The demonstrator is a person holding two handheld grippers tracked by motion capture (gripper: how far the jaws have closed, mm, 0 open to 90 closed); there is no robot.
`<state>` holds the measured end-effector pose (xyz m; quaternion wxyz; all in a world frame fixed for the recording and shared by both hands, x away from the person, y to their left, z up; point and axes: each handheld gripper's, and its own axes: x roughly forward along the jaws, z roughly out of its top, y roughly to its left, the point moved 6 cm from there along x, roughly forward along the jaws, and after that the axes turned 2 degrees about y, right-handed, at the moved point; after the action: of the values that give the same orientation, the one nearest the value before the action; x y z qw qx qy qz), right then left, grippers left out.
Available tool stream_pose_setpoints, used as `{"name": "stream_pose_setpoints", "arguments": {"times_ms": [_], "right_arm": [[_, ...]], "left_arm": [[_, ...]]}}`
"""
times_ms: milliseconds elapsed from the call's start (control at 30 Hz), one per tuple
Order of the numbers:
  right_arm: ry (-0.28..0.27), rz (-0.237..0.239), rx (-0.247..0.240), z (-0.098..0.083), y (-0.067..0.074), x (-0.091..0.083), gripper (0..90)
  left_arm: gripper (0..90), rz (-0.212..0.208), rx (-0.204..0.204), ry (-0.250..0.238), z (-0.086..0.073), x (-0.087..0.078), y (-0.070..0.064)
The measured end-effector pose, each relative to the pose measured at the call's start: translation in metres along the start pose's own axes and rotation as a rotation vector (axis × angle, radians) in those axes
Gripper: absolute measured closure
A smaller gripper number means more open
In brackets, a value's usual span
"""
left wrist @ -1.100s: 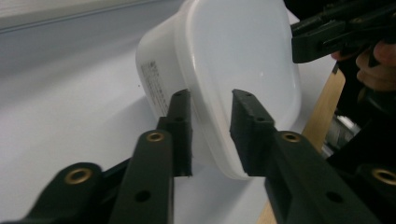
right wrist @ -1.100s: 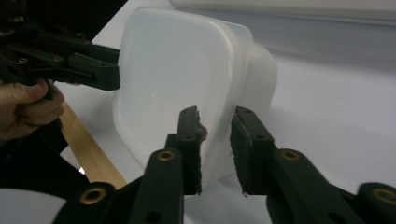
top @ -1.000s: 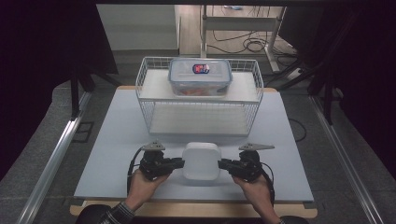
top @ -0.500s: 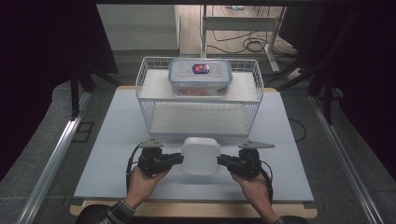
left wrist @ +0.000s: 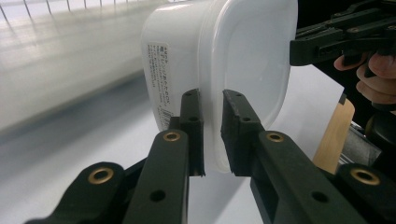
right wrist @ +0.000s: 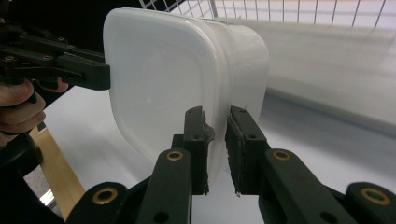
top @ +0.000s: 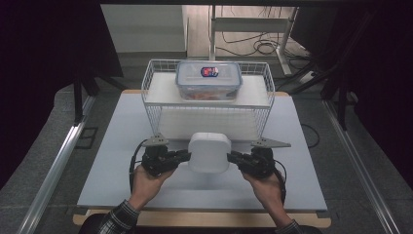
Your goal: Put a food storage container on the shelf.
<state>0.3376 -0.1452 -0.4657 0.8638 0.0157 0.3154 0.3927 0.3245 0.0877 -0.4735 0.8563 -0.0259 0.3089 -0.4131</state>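
High view first: pale tabletop, wide and bare along its near edge, carrying a white wire rack at the far middle. On the rack's upper shelf, a clear lidded food box with orange contents and a small label on top. Lower shelf open towards the near edge, seemingly the likely destination.

Just in front of the rack, near the tabletop's middle, a white container, held off the surface between both hands. Left gripper clamped on its left rim, right gripper clamped on its right rim, each set of jaws pinching the lip edge-on.

Step in hand, by the look of it: carrying the container level towards the rack. Best done with both hands kept at equal height and moved together, no twisting, no pulling apart, since only a thin rim sits between the pads on each side. Enough lift to clear the shelf's front wire before going forward; slow entry, then a flat set-down before letting go.

Container itself: translucent white plastic, rounded square in outline, flat-faced lid with a slightly raised border. In the left gripper view, a printed label on its side wall, text too small to read. Contents not discernible.
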Motion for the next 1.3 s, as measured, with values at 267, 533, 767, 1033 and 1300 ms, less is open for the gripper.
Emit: {"name": "stream_pose_setpoints", "arguments": {"times_ms": [267,533,767,1033,1300], "right_arm": [[-0.028,0.002,-0.017,0.020,0.002,-0.002,78.2],[-0.048,-0.004,-0.028,0.040,0.001,-0.005,78.2],[-0.071,0.003,-0.027,0.061,0.001,-0.009,78.1],[-0.095,0.006,-0.033,0.085,0.002,-0.013,77.9],[-0.122,0.005,-0.056,0.114,0.006,-0.020,77.7]], "left_arm": [[79.8,0.017,0.017,-0.017,0.018,-0.009,0.002],[79.7,0.031,0.033,-0.038,0.039,-0.016,0.004],[79.7,0.041,0.042,-0.062,0.058,-0.023,0.004],[79.7,0.053,0.060,-0.090,0.082,-0.034,0.004],[79.8,0.059,0.066,-0.123,0.107,-0.047,0.004]]}}
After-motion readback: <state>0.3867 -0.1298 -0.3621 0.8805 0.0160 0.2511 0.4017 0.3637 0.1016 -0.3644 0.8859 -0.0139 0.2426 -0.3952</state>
